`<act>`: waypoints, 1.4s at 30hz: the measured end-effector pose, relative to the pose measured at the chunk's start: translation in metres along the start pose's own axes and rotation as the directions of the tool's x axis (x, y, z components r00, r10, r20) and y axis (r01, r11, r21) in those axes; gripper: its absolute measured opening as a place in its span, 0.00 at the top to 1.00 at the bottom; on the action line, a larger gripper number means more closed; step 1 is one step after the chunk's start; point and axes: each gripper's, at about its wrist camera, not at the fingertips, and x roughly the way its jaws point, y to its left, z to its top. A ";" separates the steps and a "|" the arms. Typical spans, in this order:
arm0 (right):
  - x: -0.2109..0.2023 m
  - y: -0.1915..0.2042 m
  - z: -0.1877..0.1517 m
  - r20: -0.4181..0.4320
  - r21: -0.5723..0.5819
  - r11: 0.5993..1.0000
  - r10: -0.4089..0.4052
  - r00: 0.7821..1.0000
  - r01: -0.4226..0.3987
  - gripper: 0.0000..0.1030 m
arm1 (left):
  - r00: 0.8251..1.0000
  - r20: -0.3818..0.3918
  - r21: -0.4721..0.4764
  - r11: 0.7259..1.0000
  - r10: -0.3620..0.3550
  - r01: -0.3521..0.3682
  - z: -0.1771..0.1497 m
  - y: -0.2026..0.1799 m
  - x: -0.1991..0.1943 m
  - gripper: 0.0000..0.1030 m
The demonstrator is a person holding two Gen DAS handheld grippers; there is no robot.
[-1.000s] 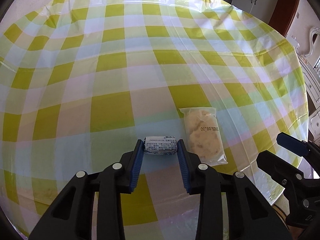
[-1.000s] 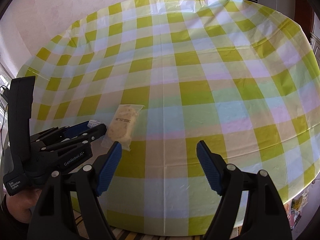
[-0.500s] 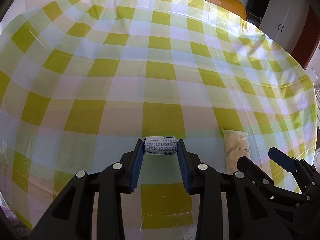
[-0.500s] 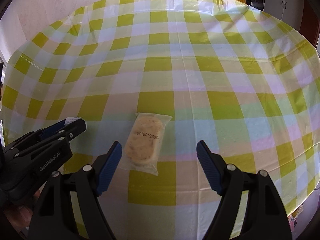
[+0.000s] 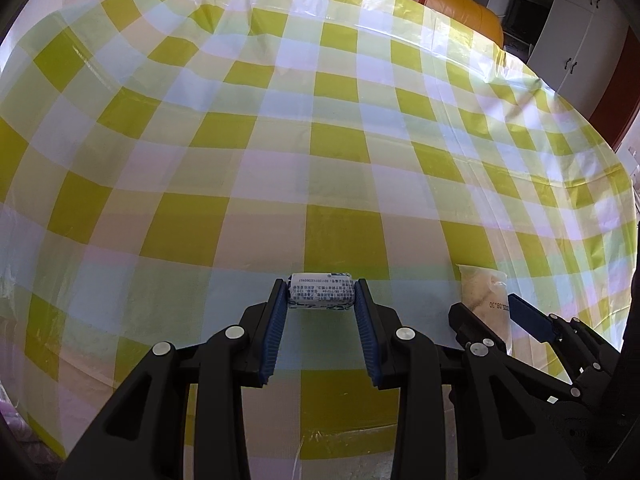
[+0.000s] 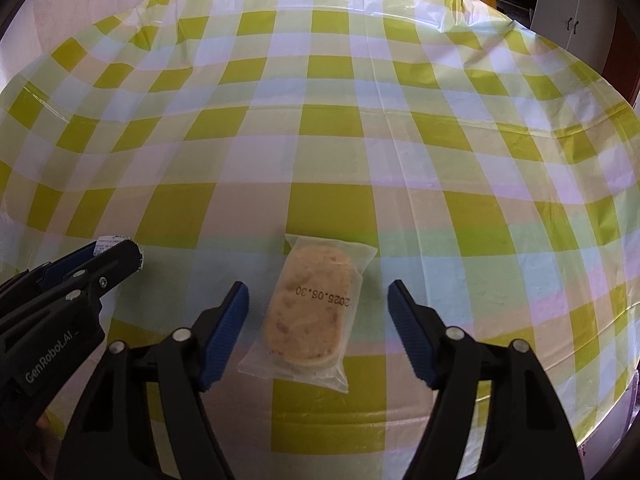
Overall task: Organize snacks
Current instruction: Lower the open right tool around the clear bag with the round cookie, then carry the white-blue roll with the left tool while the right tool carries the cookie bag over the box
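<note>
While the left gripper (image 5: pixel 321 294) still pinches the small wrapped snack (image 5: pixel 322 291), the right gripper (image 6: pixel 318 307), earlier beside it, closes astride the bagged pastry (image 6: pixel 311 309).

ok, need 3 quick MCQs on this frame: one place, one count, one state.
1. Where does the clear cookie packet lie?
A. between the right gripper's fingers
B. inside a basket
C. on the orange seat

2. How many snack packets show?
A. one
B. two
C. four

3. The left gripper is:
A. empty
B. out of view
C. shut on the small white printed packet

Key: 1 A, packet on the checked tablecloth between the closing fingers, untouched; 2 B, cookie plus white packet; 3 C, pads press its ends.
</note>
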 end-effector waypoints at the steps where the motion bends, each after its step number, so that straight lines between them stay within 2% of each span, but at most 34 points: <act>1: 0.000 0.000 0.000 0.001 -0.003 1.000 0.006 1.000 -0.006 0.48 | 1.000 0.000 0.001 1.000 0.000 0.000 0.000 0.000 0.000 0.68; 3: -0.001 0.002 -0.001 0.006 -0.013 1.000 0.016 1.000 -0.016 0.60 | 1.000 0.001 0.005 1.000 0.001 -0.001 -0.001 -0.002 -0.001 0.68; 5: -0.002 0.001 -0.002 0.007 -0.014 1.000 0.012 1.000 -0.012 0.64 | 1.000 0.004 0.011 1.000 -0.001 0.001 -0.001 -0.003 -0.002 0.68; 9: -0.009 -0.009 -0.004 0.013 0.004 1.000 0.003 1.000 -0.003 0.65 | 1.000 0.009 0.024 1.000 -0.014 0.014 -0.003 -0.011 -0.008 0.68; 13: -0.027 -0.031 -0.010 0.032 0.025 0.999 -0.037 0.999 0.036 0.65 | 0.998 0.003 0.042 0.997 -0.063 0.063 -0.006 -0.029 -0.017 0.68; 19: -0.058 -0.076 -0.026 0.052 0.089 0.993 -0.083 0.995 0.078 0.65 | 0.989 -0.009 0.119 0.982 -0.150 0.150 -0.019 -0.077 -0.035 0.68; 24: -0.087 -0.118 -0.048 0.066 0.144 0.984 -0.118 0.991 0.107 0.65 | 0.974 -0.037 0.185 0.957 -0.222 0.225 -0.036 -0.122 -0.050 0.68; 29: -0.113 -0.166 -0.077 0.064 0.213 0.967 -0.159 0.985 0.142 0.65 | 0.952 -0.088 0.255 0.917 -0.294 0.307 -0.059 -0.172 -0.063 0.68; 33: -0.132 -0.205 -0.103 0.048 0.250 0.950 -0.207 0.977 0.189 0.65 | 0.927 -0.141 0.303 0.876 -0.348 0.375 -0.080 -0.210 -0.071 0.68; 42: -0.166 -0.299 -0.178 -0.043 0.362 0.873 -0.335 0.941 0.327 0.65 | 0.856 -0.306 0.373 0.774 -0.418 0.511 -0.130 -0.290 -0.079 0.68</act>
